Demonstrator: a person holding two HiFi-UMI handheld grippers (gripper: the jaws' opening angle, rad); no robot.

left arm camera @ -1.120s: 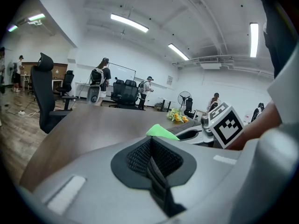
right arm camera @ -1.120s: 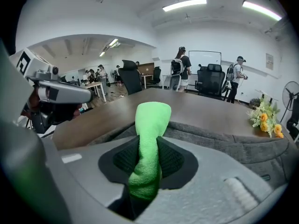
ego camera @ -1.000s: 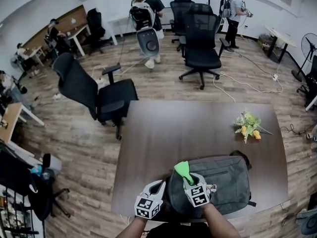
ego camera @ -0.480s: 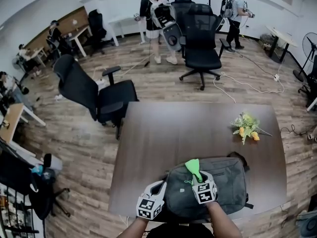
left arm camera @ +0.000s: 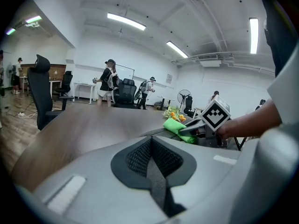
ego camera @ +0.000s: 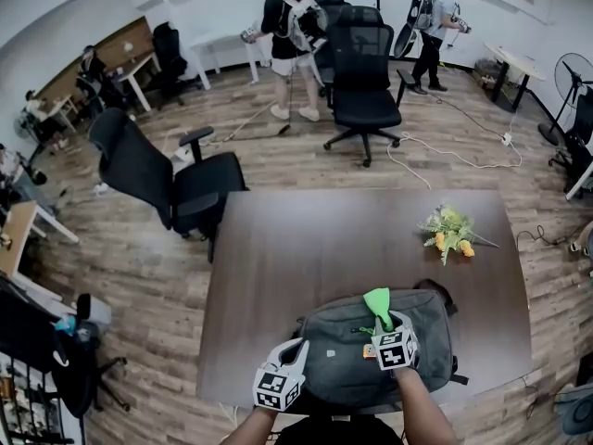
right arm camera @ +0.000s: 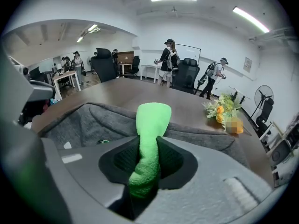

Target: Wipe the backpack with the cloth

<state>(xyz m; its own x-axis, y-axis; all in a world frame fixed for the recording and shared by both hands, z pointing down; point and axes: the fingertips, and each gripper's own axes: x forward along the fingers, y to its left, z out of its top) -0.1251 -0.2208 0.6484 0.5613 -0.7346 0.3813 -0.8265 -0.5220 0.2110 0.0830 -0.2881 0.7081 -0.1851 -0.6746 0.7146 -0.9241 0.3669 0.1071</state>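
Observation:
A grey backpack (ego camera: 347, 360) lies flat at the near edge of the brown table (ego camera: 306, 248). My right gripper (ego camera: 383, 324) rests on its top, shut on a green cloth (ego camera: 377, 302) whose free end sticks out ahead of the jaws. In the right gripper view the cloth (right arm camera: 148, 139) runs up between the jaws, with the backpack (right arm camera: 88, 122) right under it. My left gripper (ego camera: 296, 348) sits at the backpack's near left corner, shut, with nothing seen in it. The left gripper view shows the green cloth (left arm camera: 176, 126) and the right gripper's marker cube (left arm camera: 216, 115).
A small bunch of yellow flowers (ego camera: 447, 233) lies on the table's far right. A black office chair (ego camera: 157, 179) stands by the table's far left corner, another (ego camera: 361, 82) beyond the table. People stand at the far end of the room. Cables run across the wooden floor.
My right gripper has slid the cloth to the right across the top of the backpack. The left gripper has stayed at the near left corner. A person in the background has walked.

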